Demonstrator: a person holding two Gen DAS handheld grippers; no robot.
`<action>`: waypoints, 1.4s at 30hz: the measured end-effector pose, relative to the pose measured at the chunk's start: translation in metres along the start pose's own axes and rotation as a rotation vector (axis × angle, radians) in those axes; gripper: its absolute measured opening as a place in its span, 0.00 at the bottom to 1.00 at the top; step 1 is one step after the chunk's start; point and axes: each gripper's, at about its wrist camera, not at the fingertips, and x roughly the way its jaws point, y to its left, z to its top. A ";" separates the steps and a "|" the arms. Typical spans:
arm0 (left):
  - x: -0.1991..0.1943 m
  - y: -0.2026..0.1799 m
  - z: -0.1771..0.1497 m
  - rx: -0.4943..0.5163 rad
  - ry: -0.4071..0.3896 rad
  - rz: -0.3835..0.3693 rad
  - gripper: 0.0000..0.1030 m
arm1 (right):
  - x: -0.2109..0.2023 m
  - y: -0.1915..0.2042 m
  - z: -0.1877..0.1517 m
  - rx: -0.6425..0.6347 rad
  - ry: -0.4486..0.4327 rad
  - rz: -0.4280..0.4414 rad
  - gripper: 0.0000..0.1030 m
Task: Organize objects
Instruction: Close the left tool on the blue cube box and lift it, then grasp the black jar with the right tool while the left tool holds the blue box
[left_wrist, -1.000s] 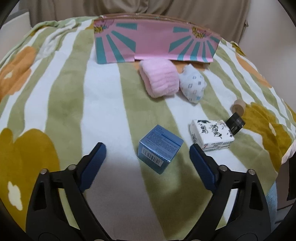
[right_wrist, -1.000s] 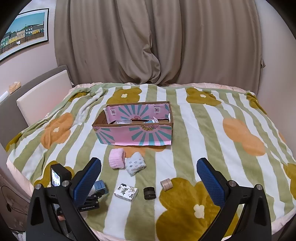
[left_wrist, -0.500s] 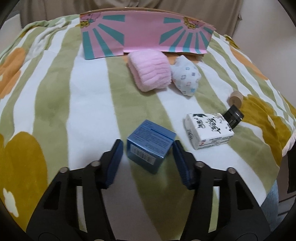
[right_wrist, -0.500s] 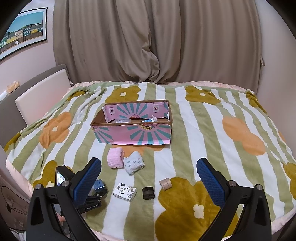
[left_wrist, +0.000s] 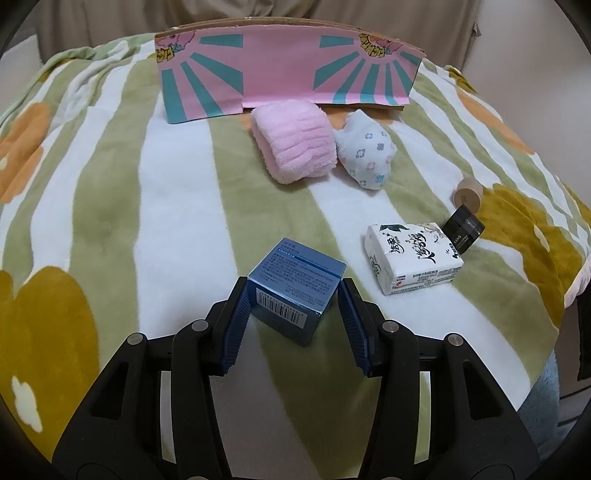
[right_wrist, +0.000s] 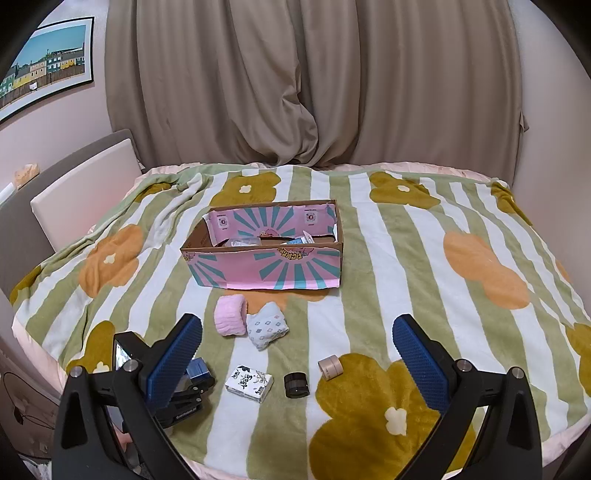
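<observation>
Comparing with a second ago, we find our left gripper (left_wrist: 293, 301) has gone from wide open to clamped on the small blue box (left_wrist: 295, 291), its pads pressing both sides at the near left of the striped blanket (left_wrist: 110, 206). Only the right wrist view shows inside the pink carton (right_wrist: 266, 266), far centre, already holding items; there our right gripper (right_wrist: 297, 332) hangs wide open and empty. Near us lie the pink cloth roll (left_wrist: 293, 146), tissue pack (left_wrist: 413, 258), black jar (left_wrist: 463, 229).
</observation>
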 end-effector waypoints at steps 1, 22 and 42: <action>-0.001 0.000 0.000 0.002 -0.002 0.003 0.43 | 0.000 0.000 0.000 0.001 0.000 -0.001 1.00; -0.050 0.011 0.022 -0.068 -0.061 0.036 0.43 | 0.001 0.001 -0.004 0.006 0.007 0.000 1.00; -0.106 -0.006 0.049 -0.056 -0.143 0.066 0.43 | 0.042 -0.005 -0.021 0.014 0.094 0.011 1.00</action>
